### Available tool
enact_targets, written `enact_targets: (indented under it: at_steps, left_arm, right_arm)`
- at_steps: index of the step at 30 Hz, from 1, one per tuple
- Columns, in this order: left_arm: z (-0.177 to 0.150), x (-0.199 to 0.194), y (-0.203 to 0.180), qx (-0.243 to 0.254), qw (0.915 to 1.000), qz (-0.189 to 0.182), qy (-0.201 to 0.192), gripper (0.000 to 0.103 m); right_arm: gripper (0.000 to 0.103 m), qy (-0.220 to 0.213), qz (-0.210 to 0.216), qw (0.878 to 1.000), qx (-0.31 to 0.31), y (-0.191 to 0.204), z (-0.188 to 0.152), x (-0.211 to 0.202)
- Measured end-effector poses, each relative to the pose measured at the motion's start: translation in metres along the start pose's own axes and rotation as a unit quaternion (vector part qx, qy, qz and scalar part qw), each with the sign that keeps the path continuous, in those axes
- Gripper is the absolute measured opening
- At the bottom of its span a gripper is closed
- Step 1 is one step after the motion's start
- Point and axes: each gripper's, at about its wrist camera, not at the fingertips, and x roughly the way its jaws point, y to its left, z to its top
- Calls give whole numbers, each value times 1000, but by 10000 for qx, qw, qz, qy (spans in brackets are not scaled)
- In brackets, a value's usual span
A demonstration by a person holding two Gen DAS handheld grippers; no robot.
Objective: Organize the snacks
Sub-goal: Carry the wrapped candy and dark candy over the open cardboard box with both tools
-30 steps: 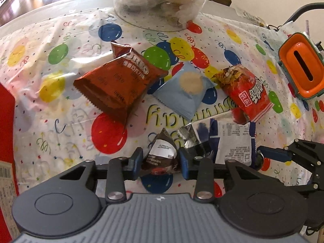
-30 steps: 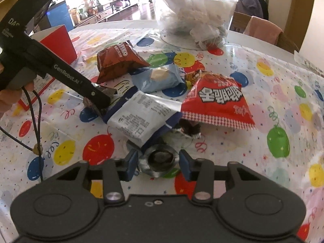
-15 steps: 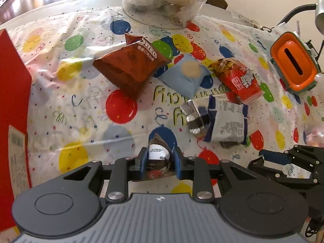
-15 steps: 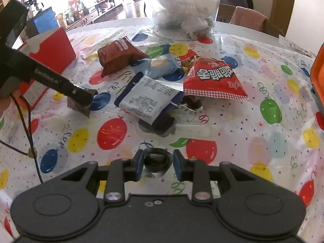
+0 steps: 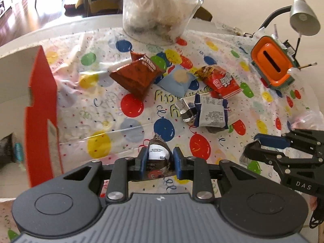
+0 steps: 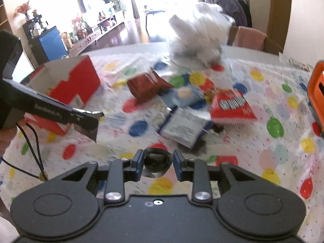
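Observation:
My left gripper point(image 5: 159, 159) is shut on a small dark snack packet point(image 5: 158, 152) with a white label, held above the balloon-print tablecloth point(image 5: 129, 125). My right gripper point(image 6: 157, 163) is shut on a round dark foil-wrapped snack point(image 6: 156, 161), also off the table. In the right wrist view the left gripper point(image 6: 89, 118) reaches in from the left with its packet point(image 6: 89, 128) hanging from the tips. An open red box point(image 5: 40, 109) stands to the left. Further off lie a brown packet point(image 5: 137, 75), a light blue packet point(image 5: 177, 80), a red packet point(image 5: 219, 81) and a white-and-blue packet point(image 5: 210, 113).
A clear tub point(image 5: 160, 14) stuffed with white wrappers stands at the table's far side. An orange container point(image 5: 271, 62) and a grey desk lamp point(image 5: 303, 18) are at the far right. A hand point(image 6: 6, 139) and cable sit at the left edge.
Both grippers have closed on their snacks and risen off the table, pulling back from the pile. The red box has come into view on the left.

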Motion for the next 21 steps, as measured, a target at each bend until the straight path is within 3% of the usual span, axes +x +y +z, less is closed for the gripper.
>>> enact_targets:
  at_steps: [21]
  left_arm:
    - [6,-123,67,-165,9944,343,-989,26]
  right_arm:
    - [29,-652,394,9946,-711,115,81,-5]
